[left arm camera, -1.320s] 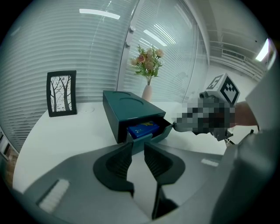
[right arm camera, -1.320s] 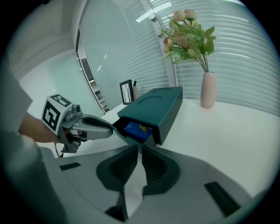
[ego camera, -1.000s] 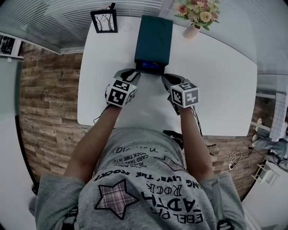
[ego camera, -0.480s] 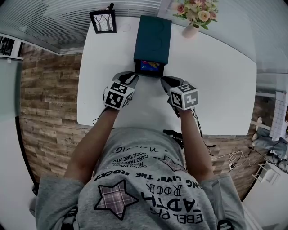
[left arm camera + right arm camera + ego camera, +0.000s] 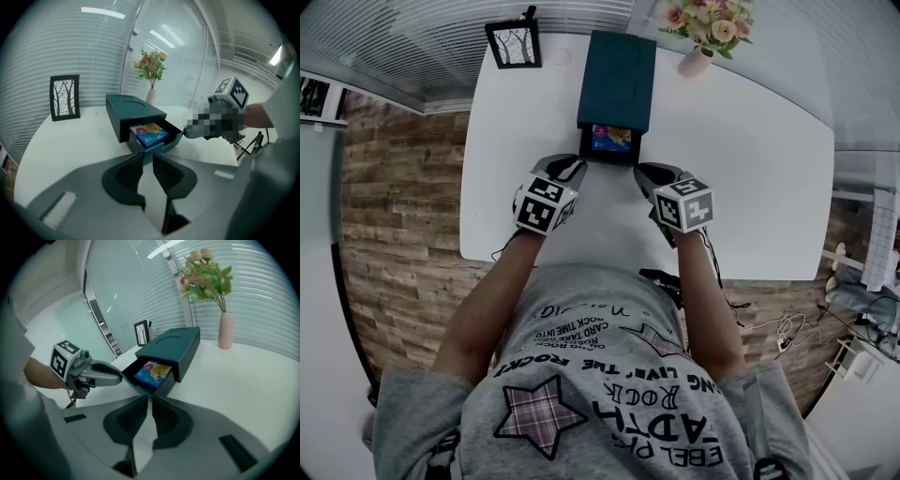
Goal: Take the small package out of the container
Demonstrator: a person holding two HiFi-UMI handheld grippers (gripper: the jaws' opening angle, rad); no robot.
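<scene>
Evidently left gripper (image 5: 566,169) fingers (image 5: 127,174), narrow after just closing, and right gripper (image 5: 649,172) fingers (image 5: 166,420), nearly together, pinch the drawer (image 5: 157,151) front, keeping the container's (image 5: 619,75) small package (image 5: 611,138) exposed for pickup.

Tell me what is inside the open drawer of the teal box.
A small blue package with colourful print lies flat in the drawer. The drawer's rear is under the teal box, so anything further back cannot be seen.
</scene>
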